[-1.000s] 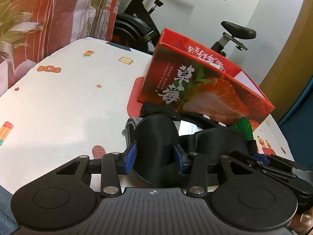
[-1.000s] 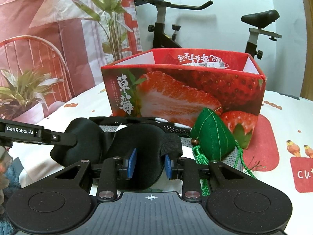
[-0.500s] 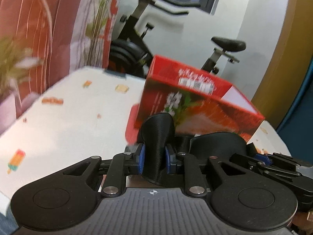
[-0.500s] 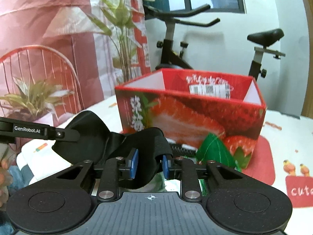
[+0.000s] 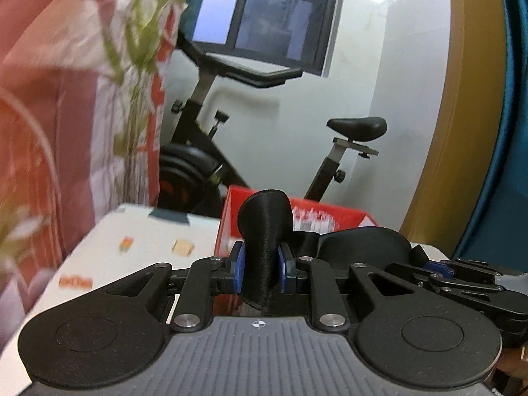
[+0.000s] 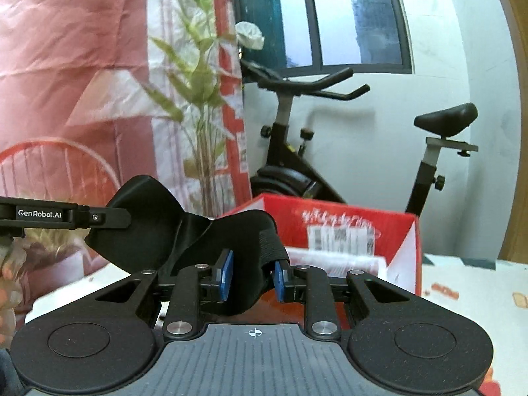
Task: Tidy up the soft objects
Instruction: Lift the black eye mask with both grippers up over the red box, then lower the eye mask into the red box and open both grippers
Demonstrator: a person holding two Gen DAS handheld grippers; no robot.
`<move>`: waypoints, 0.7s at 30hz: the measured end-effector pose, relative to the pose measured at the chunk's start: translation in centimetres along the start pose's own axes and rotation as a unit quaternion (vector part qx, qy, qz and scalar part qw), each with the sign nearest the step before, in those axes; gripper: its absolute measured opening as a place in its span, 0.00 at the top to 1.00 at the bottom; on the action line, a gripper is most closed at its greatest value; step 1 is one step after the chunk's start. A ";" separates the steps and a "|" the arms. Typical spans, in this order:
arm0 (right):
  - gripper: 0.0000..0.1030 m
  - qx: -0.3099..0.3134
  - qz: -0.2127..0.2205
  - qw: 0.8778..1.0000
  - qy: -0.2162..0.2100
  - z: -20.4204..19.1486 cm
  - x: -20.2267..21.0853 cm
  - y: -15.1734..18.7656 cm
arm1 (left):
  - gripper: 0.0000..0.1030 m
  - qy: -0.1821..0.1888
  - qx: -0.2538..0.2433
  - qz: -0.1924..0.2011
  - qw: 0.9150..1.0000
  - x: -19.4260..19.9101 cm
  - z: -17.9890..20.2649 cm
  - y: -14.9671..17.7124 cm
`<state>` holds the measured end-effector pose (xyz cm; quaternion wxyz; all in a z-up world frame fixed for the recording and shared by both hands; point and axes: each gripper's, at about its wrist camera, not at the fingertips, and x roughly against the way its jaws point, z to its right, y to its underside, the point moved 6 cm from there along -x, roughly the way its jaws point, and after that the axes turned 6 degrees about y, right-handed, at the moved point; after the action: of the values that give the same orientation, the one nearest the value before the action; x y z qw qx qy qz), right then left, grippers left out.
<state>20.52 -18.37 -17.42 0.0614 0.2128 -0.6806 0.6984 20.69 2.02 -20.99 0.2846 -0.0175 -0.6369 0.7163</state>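
black eye mask (image 5: 265,231) pinched at both ends and lifted above the worktop (image 5: 138,250), one cup bunched upright between the blue pads (image 5: 238,269) of the left claw (image 5: 260,269), other cup spread out to the right toward the right claw (image 5: 439,269); from the right wrist view, same mask (image 6: 155,221) clamped in the right claw (image 6: 252,279) with its elastic strap running down between the pads (image 6: 226,274), far cup gripped by the left claw (image 6: 127,217) coming in from the left edge; both claws nearly together and tight on fabric, left one having just squeezed in further on the cup; mask hanging in front of and level with the rim of the red strawberry box (image 6: 409,231), open top showing a white label inside; box standing on the worktop with its printed cloth; beyond the box, black exercise bike (image 6: 290,171) against a white wall, window above, red leaf-printed curtain (image 6: 72,66) to the left; left view blurred
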 end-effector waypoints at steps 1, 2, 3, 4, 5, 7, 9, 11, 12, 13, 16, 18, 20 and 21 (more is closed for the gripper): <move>0.77 -0.002 0.000 1.000 0.000 0.4 -0.5 -0.7 | 0.79 0.002 -0.006 0.000 1.000 -0.6 0.2 -0.7; 0.77 -0.005 0.001 1.000 0.001 1.1 -1.0 -1.5 | 0.79 0.002 -0.012 0.000 1.000 -1.3 0.3 -1.4; 0.77 -0.009 -0.001 1.000 0.001 1.5 -1.5 -2.0 | 0.79 0.003 -0.017 0.002 1.000 -1.9 0.5 -1.9; 0.78 -0.014 -0.006 1.000 0.002 2.2 -2.2 -2.6 | 0.79 0.003 -0.023 0.004 1.000 -2.6 0.6 -2.5; 0.78 -0.019 -0.012 1.000 0.004 2.9 -3.0 -3.1 | 0.79 0.003 -0.030 0.004 1.000 -3.4 0.7 -3.0; 0.78 -0.022 -0.021 0.999 0.012 4.1 -4.4 -3.8 | 0.79 0.003 -0.045 -0.003 0.999 -5.3 1.1 -3.8; 0.78 -0.022 -0.034 0.999 0.021 5.1 -5.8 -3.9 | 0.79 0.005 -0.047 -0.016 0.999 -7.2 1.3 -4.0; 0.78 -0.028 -0.053 0.998 0.029 6.2 -7.3 -3.7 | 0.79 0.011 -0.050 -0.034 0.998 -9.1 1.4 -3.7; 0.77 -0.040 -0.069 0.996 0.035 6.9 -8.2 -3.4 | 0.79 0.011 -0.051 -0.044 0.998 -10.0 1.5 -3.4; 0.77 -0.056 -0.085 0.994 0.040 7.4 -8.9 -2.9 | 0.79 0.013 -0.054 -0.058 0.997 -11.1 1.6 -3.0; 0.77 -0.090 -0.126 0.987 0.042 8.4 -10.7 -1.7 | 0.79 0.014 -0.064 -0.114 0.991 -13.7 1.6 -1.5; 0.77 -0.089 -0.152 0.983 0.049 8.6 -11.9 -0.7 | 0.79 0.014 -0.065 -0.141 0.988 -15.1 1.4 -0.5; 0.77 -0.087 -0.170 0.980 0.053 8.5 -12.9 0.0 | 0.79 0.012 -0.060 -0.161 0.985 -16.1 0.6 0.3; 0.77 -0.087 -0.176 0.979 0.055 8.6 -13.3 0.2 | 0.79 0.013 -0.057 -0.171 0.983 -16.6 0.4 0.6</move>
<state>34.29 -24.05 -22.84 0.2388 0.2847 -0.6861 0.6255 34.22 -5.51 -27.09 0.4099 0.0664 -0.6662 0.6194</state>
